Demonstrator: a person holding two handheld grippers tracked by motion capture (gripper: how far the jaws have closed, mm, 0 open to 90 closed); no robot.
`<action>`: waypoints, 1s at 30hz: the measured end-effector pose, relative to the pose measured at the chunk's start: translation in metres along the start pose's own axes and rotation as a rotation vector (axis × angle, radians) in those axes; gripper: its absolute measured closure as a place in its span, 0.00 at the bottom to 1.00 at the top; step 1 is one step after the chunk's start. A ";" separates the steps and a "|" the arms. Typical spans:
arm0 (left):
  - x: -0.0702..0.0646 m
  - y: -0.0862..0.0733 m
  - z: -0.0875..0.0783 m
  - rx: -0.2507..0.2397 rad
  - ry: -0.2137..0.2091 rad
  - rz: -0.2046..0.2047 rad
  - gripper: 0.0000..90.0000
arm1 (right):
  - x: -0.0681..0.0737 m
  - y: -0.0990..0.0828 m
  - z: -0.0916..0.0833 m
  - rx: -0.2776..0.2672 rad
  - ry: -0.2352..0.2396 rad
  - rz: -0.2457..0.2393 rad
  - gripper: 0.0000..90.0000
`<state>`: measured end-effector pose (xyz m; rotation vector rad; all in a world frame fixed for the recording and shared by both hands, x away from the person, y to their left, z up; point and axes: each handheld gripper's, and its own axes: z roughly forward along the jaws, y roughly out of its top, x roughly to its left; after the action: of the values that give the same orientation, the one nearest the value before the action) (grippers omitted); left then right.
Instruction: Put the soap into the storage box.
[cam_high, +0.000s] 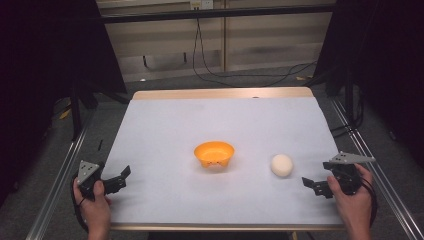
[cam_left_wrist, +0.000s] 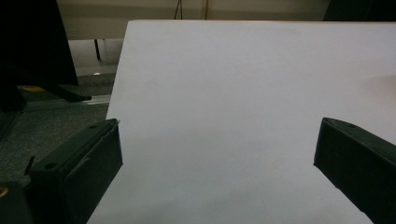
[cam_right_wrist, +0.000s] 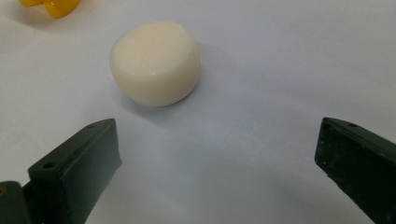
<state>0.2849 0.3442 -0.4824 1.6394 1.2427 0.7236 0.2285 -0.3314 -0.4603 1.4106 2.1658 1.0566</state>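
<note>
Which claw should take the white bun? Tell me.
Right. The right claw stands open just beside the bun, which lies ahead of its jaws. The left claw sits beyond the bowl.

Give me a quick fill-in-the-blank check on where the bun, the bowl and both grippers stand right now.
1. The white steamed bun lies on the table sheet, ____ the orange bowl, not in it.
2. The right gripper has its jaws ____, with the bun ahead of them, untouched.
3. The gripper nearest the bun is the ____ one.
4. The left gripper has ____ between its open jaws.

Missing words: beside; open; right; nothing
</note>
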 end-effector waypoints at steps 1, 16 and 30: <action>0.000 0.000 0.000 -0.002 -0.002 -0.004 0.01 | 0.000 0.002 0.000 0.006 -0.002 -0.004 0.00; 0.000 0.000 0.000 0.004 -0.003 0.005 0.01 | 0.006 0.022 0.010 0.076 0.036 -0.046 0.03; 0.001 0.000 0.001 0.008 -0.008 0.005 0.01 | 0.008 0.035 0.016 0.125 0.071 -0.081 0.07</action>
<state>0.2858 0.3444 -0.4824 1.6505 1.2375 0.7149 0.2569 -0.3098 -0.4441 1.3441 2.3557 0.9705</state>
